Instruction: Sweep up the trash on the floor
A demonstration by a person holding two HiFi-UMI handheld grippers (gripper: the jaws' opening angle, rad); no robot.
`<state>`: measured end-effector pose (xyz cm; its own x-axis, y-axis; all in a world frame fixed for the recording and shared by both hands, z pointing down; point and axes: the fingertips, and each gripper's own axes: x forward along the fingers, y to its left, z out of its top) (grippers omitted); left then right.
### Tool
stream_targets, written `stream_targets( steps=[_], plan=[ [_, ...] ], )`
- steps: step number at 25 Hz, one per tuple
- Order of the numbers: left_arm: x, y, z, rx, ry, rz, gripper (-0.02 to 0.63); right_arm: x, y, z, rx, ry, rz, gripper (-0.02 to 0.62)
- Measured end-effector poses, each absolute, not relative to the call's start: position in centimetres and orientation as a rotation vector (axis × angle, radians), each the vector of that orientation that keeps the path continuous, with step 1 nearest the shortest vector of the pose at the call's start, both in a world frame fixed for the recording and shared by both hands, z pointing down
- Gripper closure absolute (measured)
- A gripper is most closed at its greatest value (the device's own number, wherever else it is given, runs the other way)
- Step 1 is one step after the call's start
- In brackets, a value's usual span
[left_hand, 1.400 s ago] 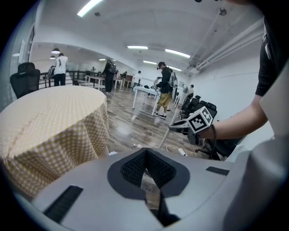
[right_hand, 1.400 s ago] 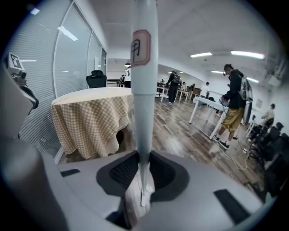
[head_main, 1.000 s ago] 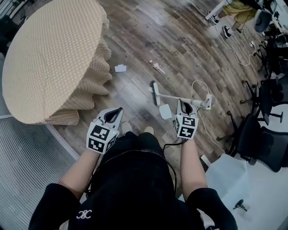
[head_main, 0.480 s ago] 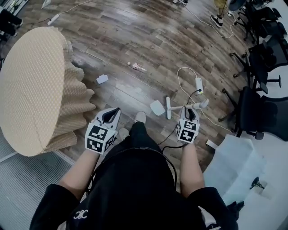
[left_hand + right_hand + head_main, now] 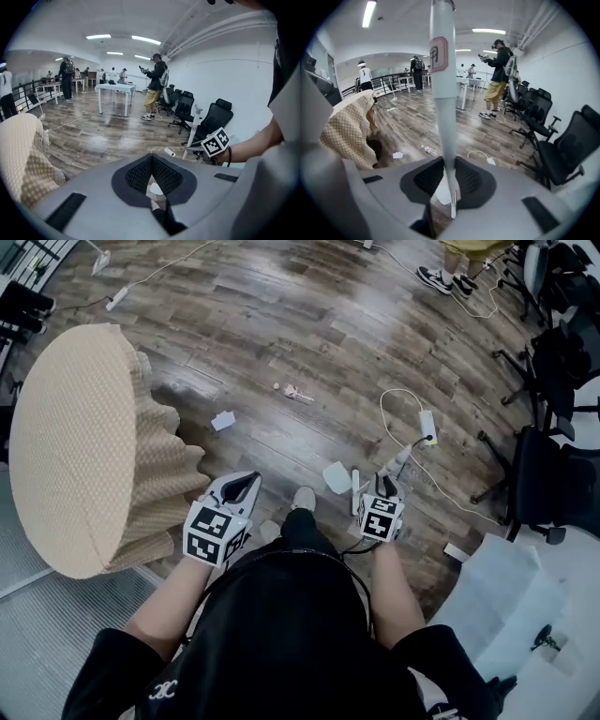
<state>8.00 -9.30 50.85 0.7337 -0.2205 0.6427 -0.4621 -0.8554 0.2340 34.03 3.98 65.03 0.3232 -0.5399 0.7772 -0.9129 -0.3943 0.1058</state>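
Observation:
My right gripper [image 5: 385, 489] is shut on the white broom handle [image 5: 401, 459], which rises straight up between its jaws in the right gripper view [image 5: 443, 93]. The broom head [image 5: 355, 493] rests on the wooden floor by my feet, next to a white sheet of paper [image 5: 337, 476]. Farther out lie a small white scrap [image 5: 223, 420] and a crumpled wrapper [image 5: 292, 391]; both also show in the right gripper view, the scrap [image 5: 397, 154] and the wrapper [image 5: 429, 150]. My left gripper [image 5: 238, 487] hangs shut and empty near my left knee, its pads meeting [image 5: 151, 157].
A round table under a beige draped cloth [image 5: 75, 446] stands at the left. A white power strip [image 5: 427, 425] with looped cable lies right of the broom. Black office chairs [image 5: 553, 493] line the right side. A white sheet [image 5: 497, 596] lies lower right. Other people stand farther off.
The broom head has come in from farther out to just beside my feet, and the handle stands steeper. The white paper now lies next to the head. The left gripper holds as before.

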Motion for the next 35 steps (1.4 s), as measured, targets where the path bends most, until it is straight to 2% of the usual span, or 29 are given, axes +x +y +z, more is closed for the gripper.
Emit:
stream_targets(
  steps=[9, 21, 28, 35],
  plan=[
    [7.1, -13.6, 49.8, 2.504, -0.706, 0.830, 0.609, 30.0, -6.1, 64.6, 1.894, -1.520, 0.877, 0.506],
    [2.7, -20.0, 50.5, 2.473, -0.728, 0.779, 0.609, 27.2, -14.9, 61.6, 1.944, -1.536, 0.913, 0.509],
    [-0.9, -27.2, 49.0, 2.499, -0.753, 0.699, 0.609, 18.4, -24.7, 57.1, 1.793, -1.735, 0.743, 0.508],
    [-6.9, -33.0, 49.3, 2.461, -0.837, 0.650, 0.609, 8.3, -35.0, 56.3, 1.633, -1.933, 0.674, 0.508]
  ],
)
